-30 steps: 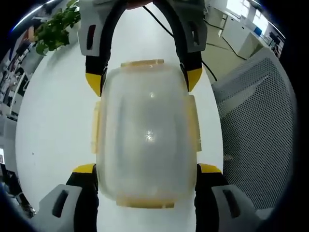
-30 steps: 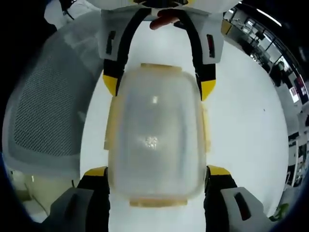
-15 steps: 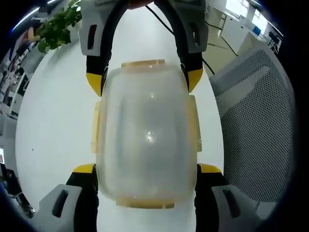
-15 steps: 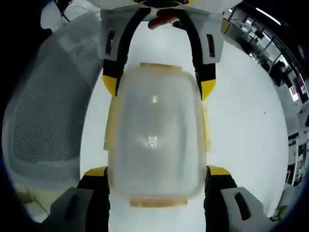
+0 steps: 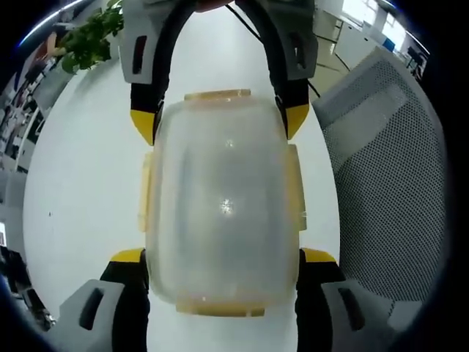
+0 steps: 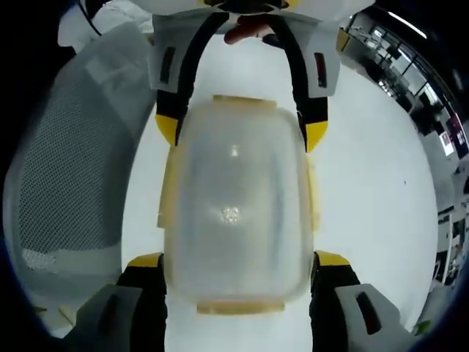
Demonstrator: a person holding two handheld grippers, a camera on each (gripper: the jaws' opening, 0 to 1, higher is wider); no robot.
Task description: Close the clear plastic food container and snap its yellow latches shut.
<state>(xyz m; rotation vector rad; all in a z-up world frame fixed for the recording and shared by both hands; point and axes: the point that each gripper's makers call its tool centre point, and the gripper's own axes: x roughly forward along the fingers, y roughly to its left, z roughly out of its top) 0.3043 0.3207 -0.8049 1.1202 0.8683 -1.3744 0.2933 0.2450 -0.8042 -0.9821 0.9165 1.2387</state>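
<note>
clear plastic food container point(image 5: 220, 213) with pale yellow latches point(image 5: 294, 183) sits held between both tools over the white table point(image 5: 80, 183), lid on. our left gripper point(image 5: 220, 253) has its yellow-tipped jaws clamped on the near end, and the right gripper point(image 6: 238, 257) grips the opposite end likewise. we judge the smooth, rounded walls could slip if either squeeze eases, or the lid could skew if we press one latch while the box is pinched unevenly. we can read no brand or writing on anything. a grey mesh chair point(image 5: 388, 169) stands beside the table.
</note>
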